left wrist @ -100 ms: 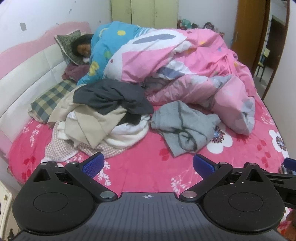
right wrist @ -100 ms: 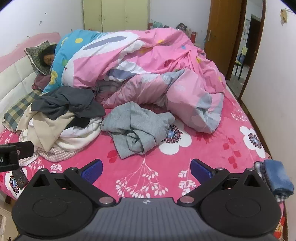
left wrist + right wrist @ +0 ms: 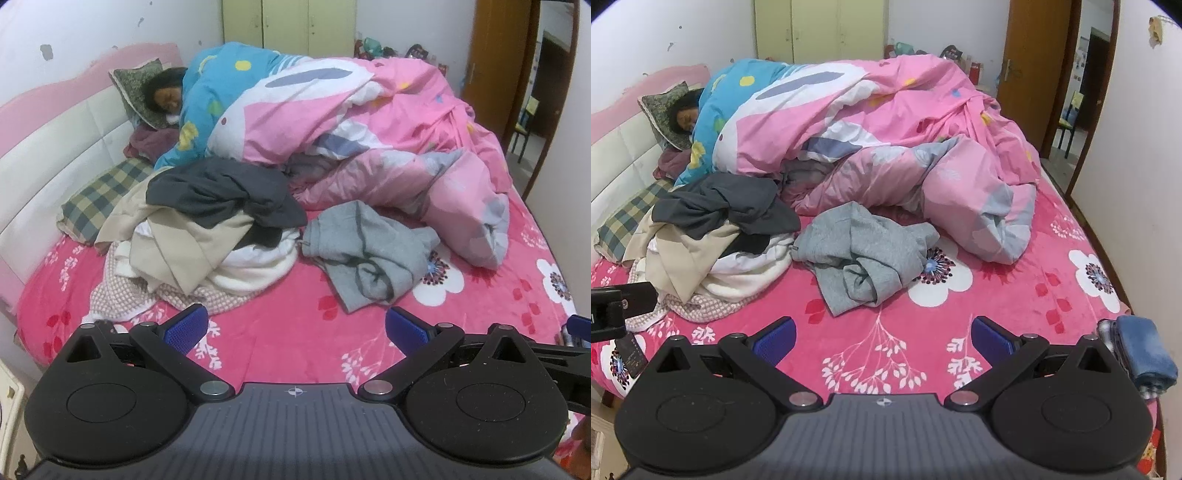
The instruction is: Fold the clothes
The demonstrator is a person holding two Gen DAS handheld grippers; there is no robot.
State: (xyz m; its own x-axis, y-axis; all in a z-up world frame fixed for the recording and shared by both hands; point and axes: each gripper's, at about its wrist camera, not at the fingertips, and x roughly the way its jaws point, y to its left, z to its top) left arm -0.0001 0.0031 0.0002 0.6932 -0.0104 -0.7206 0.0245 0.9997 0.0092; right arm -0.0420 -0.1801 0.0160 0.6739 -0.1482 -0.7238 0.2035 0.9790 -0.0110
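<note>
clothes lie in two lots on the pink flowered bedspread (image 3: 886, 354). a crumpled grey garment (image 3: 864, 254) sits alone near the middle, loose and unfolded, and a mixed pile (image 3: 207, 236) of dark, beige and white pieces is heaped to its left, just beside it. at the right edge a blue folded item (image 3: 1141, 354) rests on its own; i think it is cloth already folded, though the fisheye stretches it too much to be sure.

i hold both tools low over the near edge of the bed. the left gripper (image 3: 295, 328) has its blue pads spread wide with nothing between them, and the right gripper (image 3: 882, 338) is the same, so both are free to take a garment by two corners.

open room: a bare strip of bedspread runs between my tools and the grey garment, broad enough, i judge, to lay it flat. behind, a bulky pink quilt (image 3: 905, 147) covers a person (image 3: 683, 114) lying at the headboard (image 3: 48, 155), so the far side is closed to me.
</note>
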